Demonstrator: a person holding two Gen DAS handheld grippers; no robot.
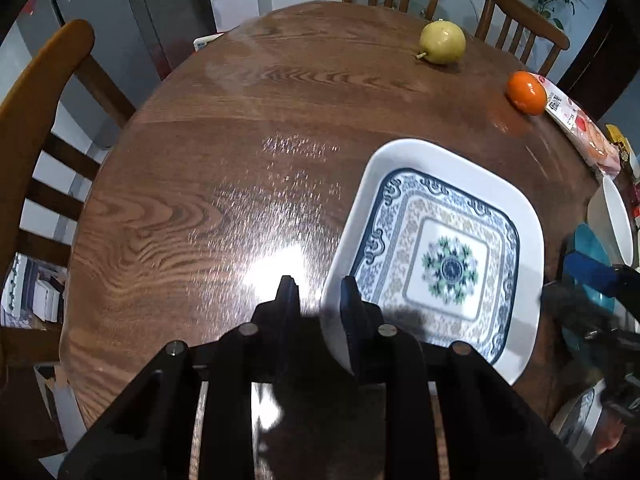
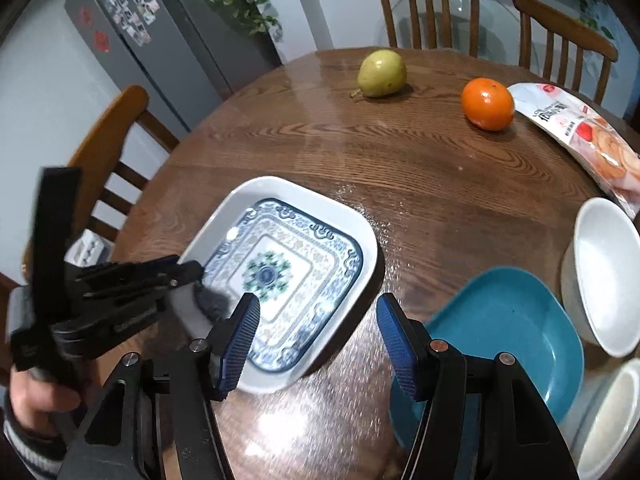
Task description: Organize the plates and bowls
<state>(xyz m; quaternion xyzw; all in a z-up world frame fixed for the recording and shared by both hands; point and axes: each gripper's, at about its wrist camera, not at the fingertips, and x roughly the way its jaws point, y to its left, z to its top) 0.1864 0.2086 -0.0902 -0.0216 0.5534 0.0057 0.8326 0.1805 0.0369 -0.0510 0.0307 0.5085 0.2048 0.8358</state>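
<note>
White-rimmed and square with rounded corners, the patterned plate (image 2: 280,276) lies flat on the wooden tabletop (image 2: 400,168), toward its near left part. Its well carries blue scroll borders, a beige band and a green-and-blue medallion at the centre. The left gripper (image 1: 316,300) has its fingers clamped on the plate's near-left rim, one finger outside the rim and one inside; the right wrist view shows the same grip from the side. The plate's far and right edges stand free, with bare wood beyond them on the far side.

The right gripper (image 2: 318,344) hovers above the tabletop with its blue-padded fingers (image 2: 240,344) wide apart and holding nothing; its left finger overlaps the plate's near corner in view, and contact cannot be judged.

Just right of the patterned plate, apart from it, lies a teal plate (image 2: 504,336), with a narrow strip of tabletop between the two. A white bowl (image 2: 604,276) sits beside the teal plate's far right edge, and another white dish (image 2: 612,420) shows at the lower right.

Well beyond, near the far edge, rest a pear (image 2: 382,74), an orange (image 2: 487,104) and a snack packet (image 2: 580,136). Wooden chairs (image 2: 428,4) ring the tabletop.
</note>
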